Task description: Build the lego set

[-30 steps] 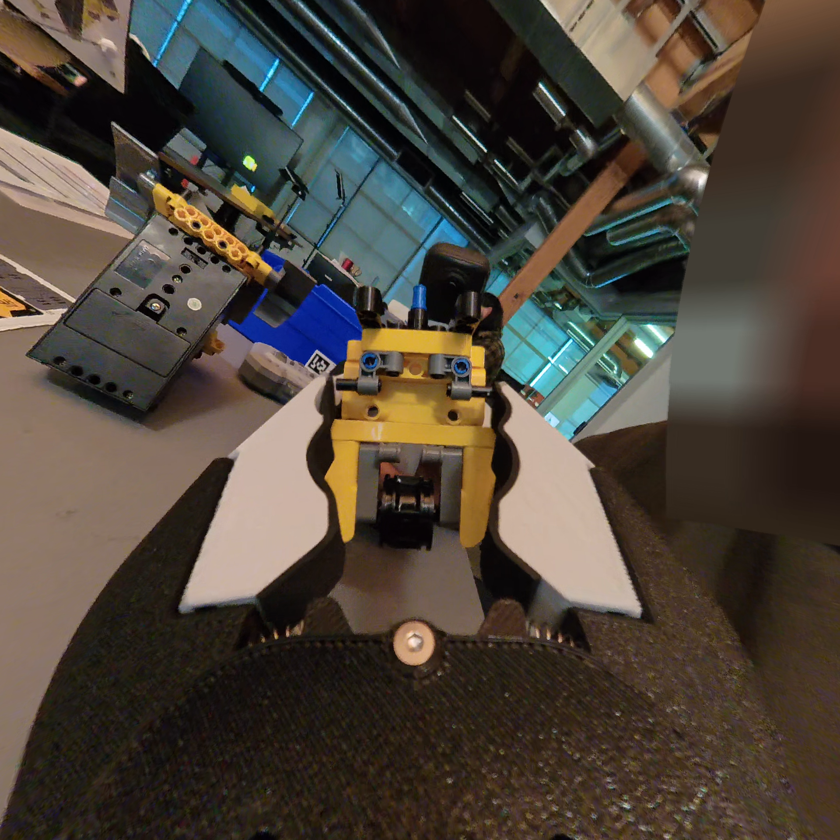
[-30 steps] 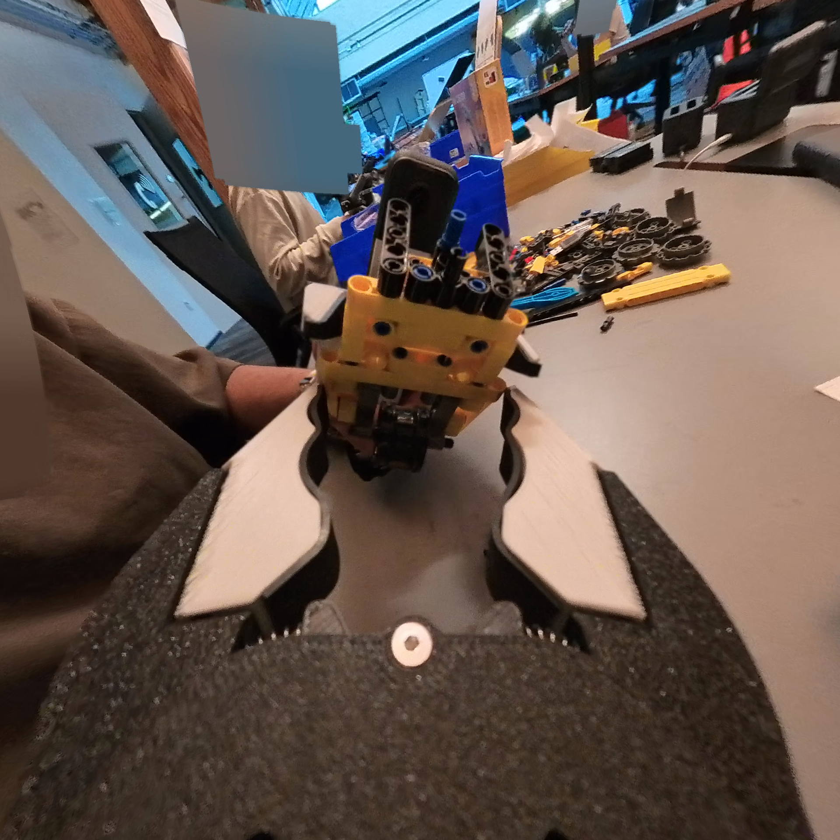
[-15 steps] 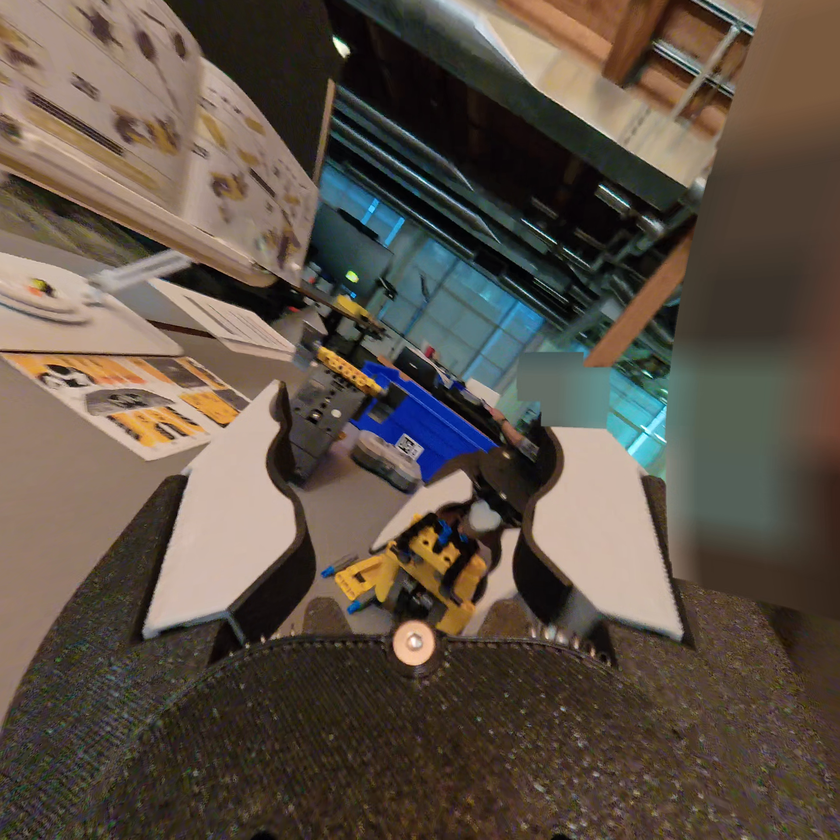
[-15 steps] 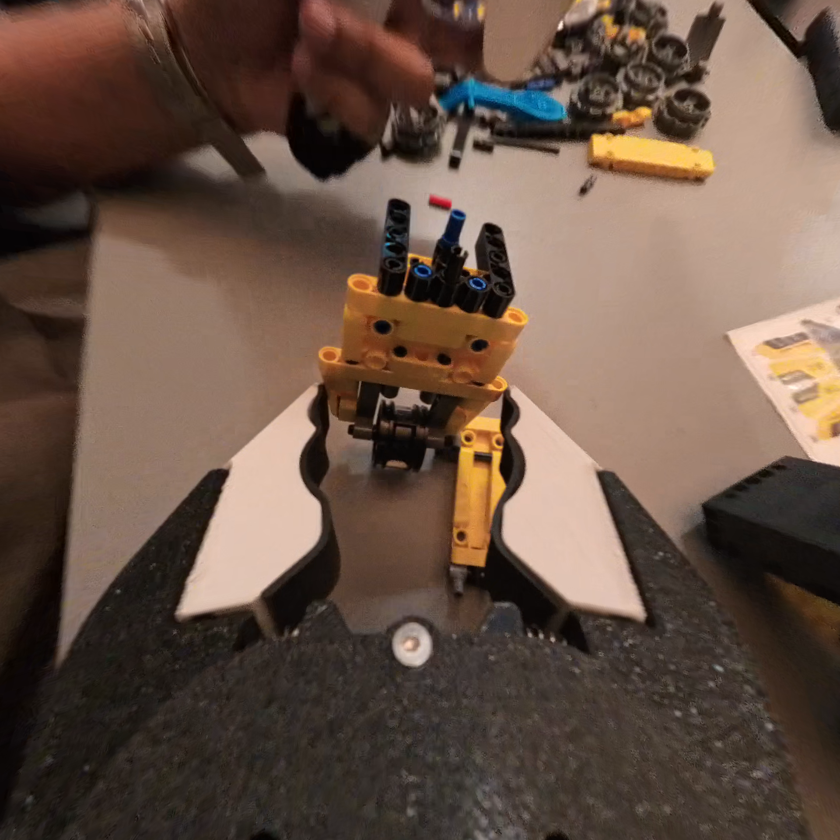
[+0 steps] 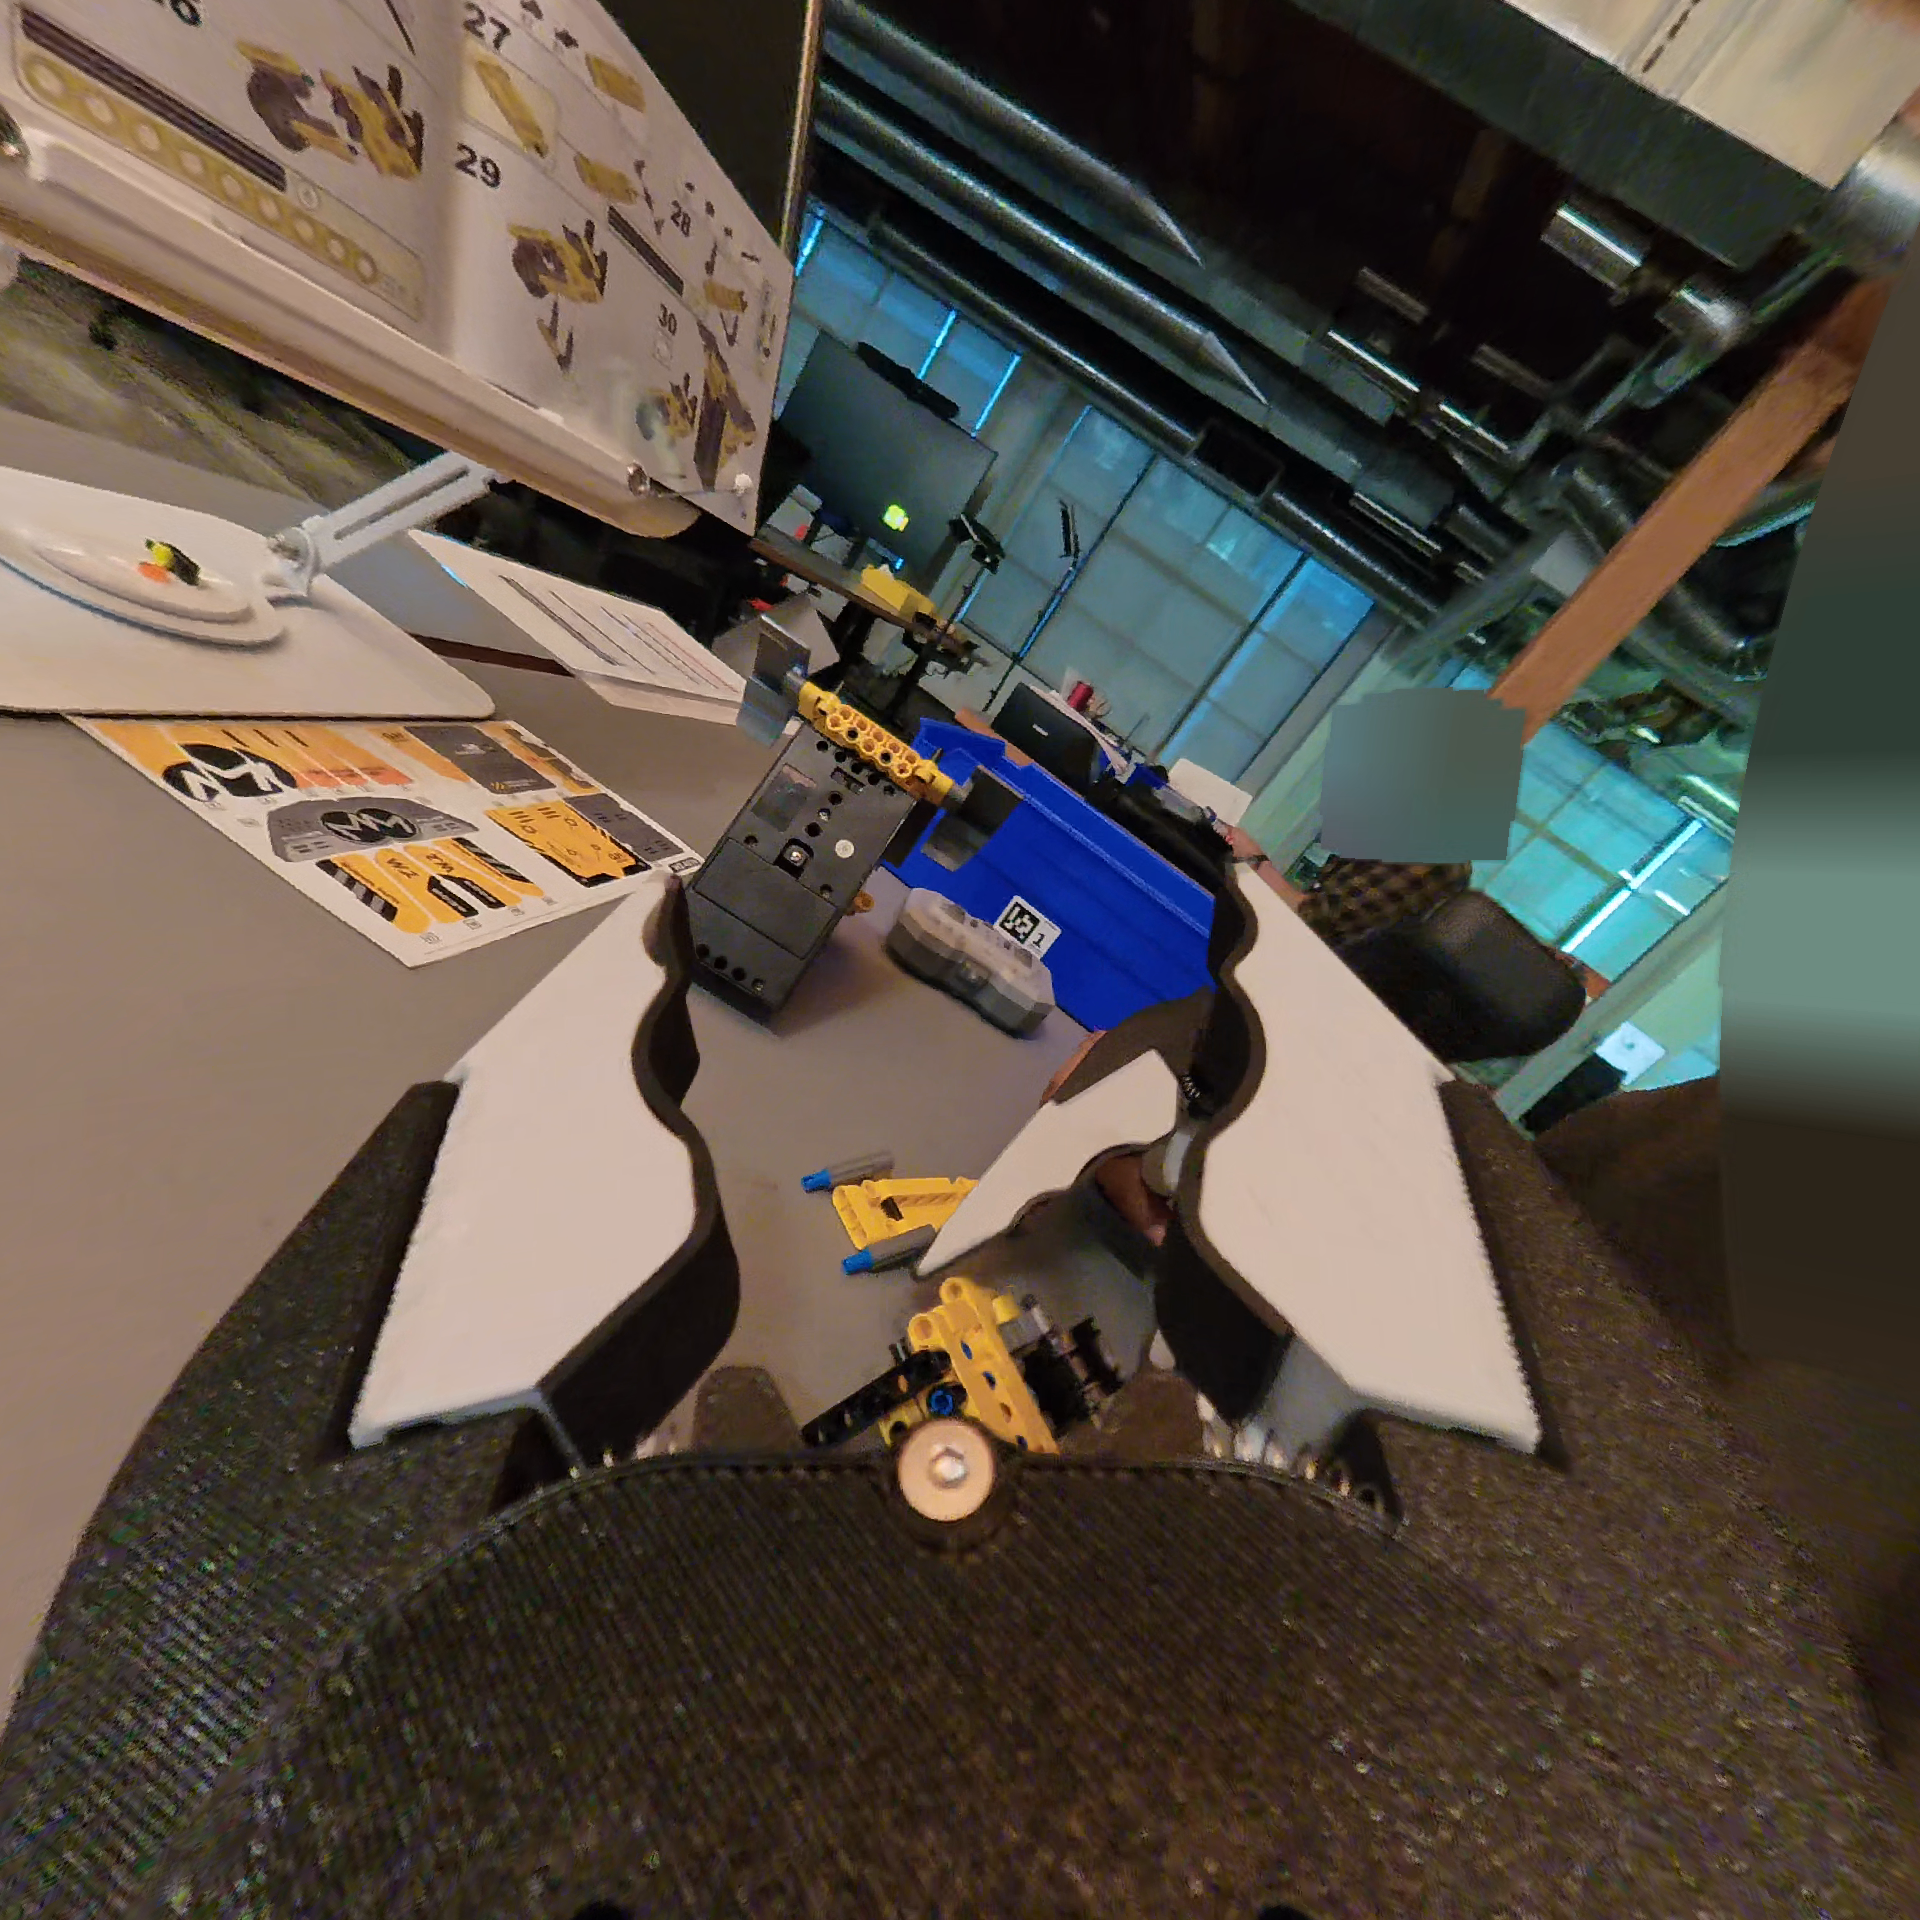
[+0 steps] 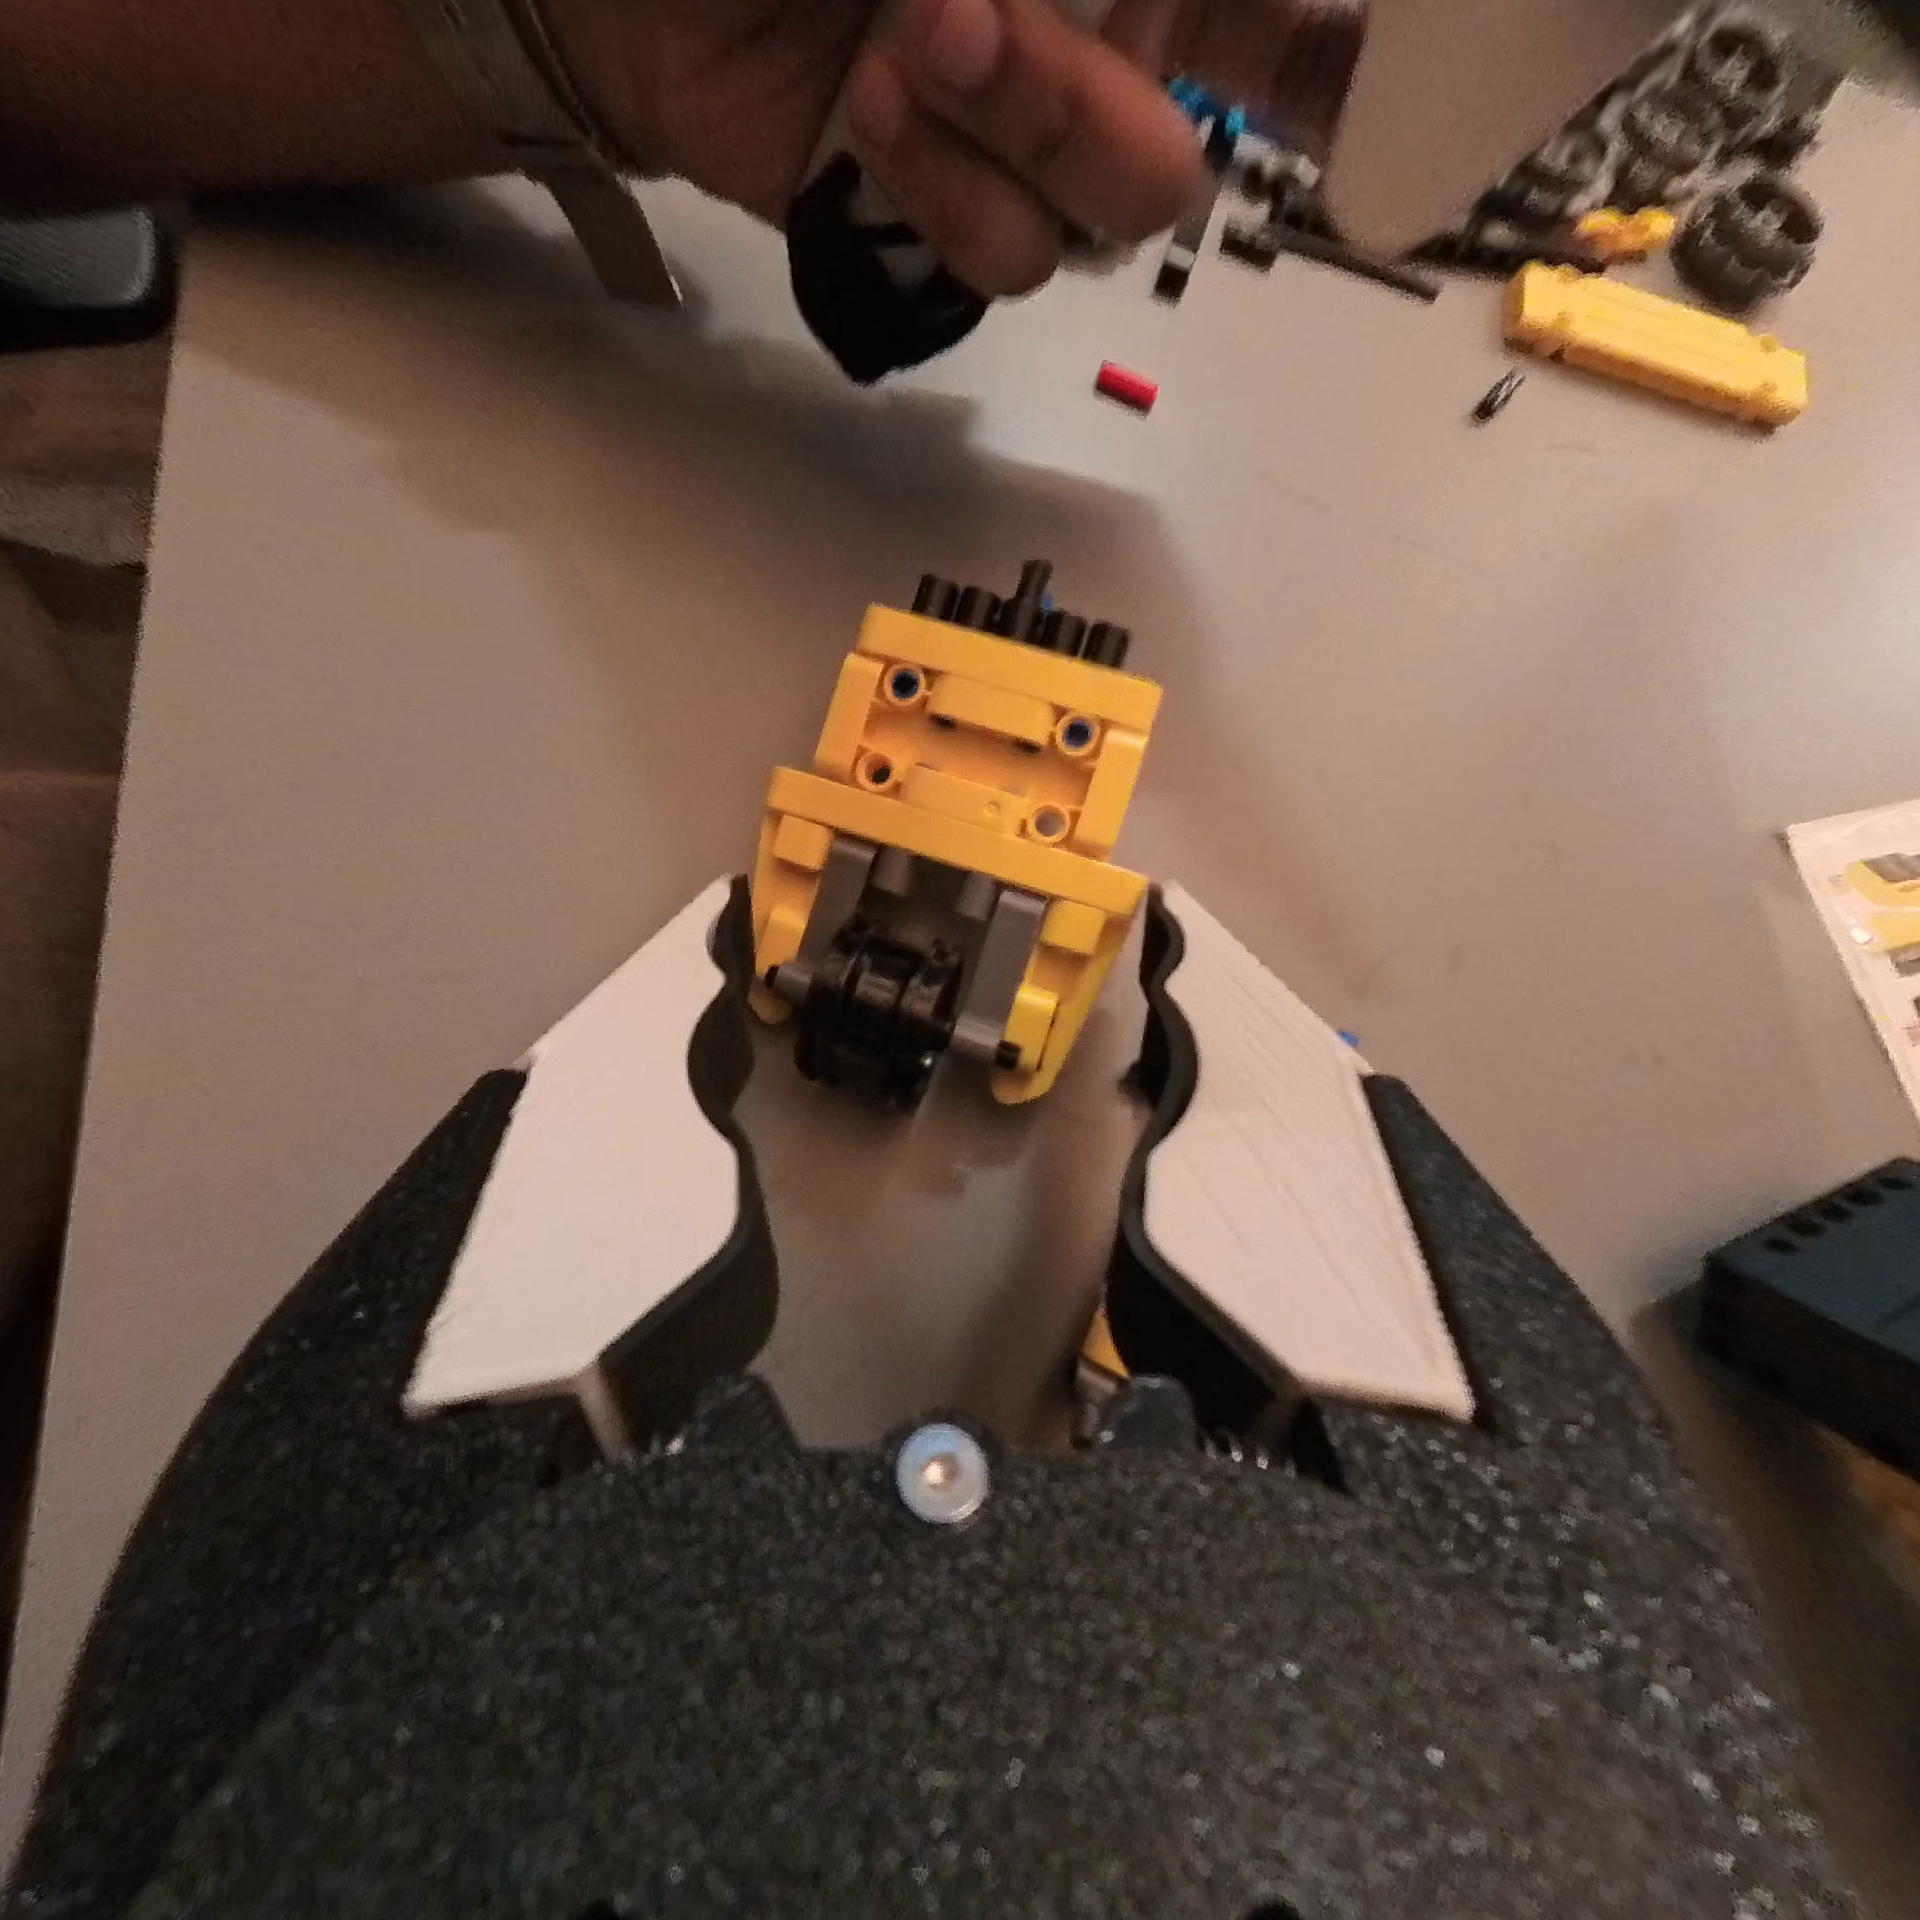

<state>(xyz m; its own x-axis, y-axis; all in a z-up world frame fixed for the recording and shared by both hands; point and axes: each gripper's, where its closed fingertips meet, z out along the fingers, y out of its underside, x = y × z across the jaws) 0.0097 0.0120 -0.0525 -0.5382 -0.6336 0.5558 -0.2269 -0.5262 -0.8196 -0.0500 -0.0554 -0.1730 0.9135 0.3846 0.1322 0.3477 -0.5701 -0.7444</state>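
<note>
Jaws of the right gripper (image 6: pixel 945 925) stood partly closed about the near end of one yellow brick assembly (image 6: pixel 966 790). The left finger touched its flank and the right finger sat against the other. They appeared to pinch it, though motion blur left the contact unsure. The assembly's long axis ran straight ahead, in line with the fingers. A black toothed part lay nearest, between the jaws, and a row of black pins stood at the far end, over the grey tabletop (image 6: pixel 416 675).

The left gripper (image 5: pixel 951 904) was spread wide and held nothing. It hung above and behind the assembly, so the right gripper was much the nearer of the two. On the tabletop just ahead of it lay one small yellow piece (image 5: pixel 894 1210) with two blue-tipped grey pins.

Farther out in the left wrist view were one black block (image 5: pixel 790 873) carrying a yellow beam, one grey hub (image 5: pixel 966 956) and one blue bin (image 5: pixel 1039 873). One sticker sheet (image 5: pixel 384 821) lay to the left. In the right wrist view, beyond the assembly, lay one red stub (image 6: pixel 1127 387) and one long yellow panel (image 6: pixel 1652 343). The black wheels (image 6: pixel 1756 229) there were too smeared to count.
</note>
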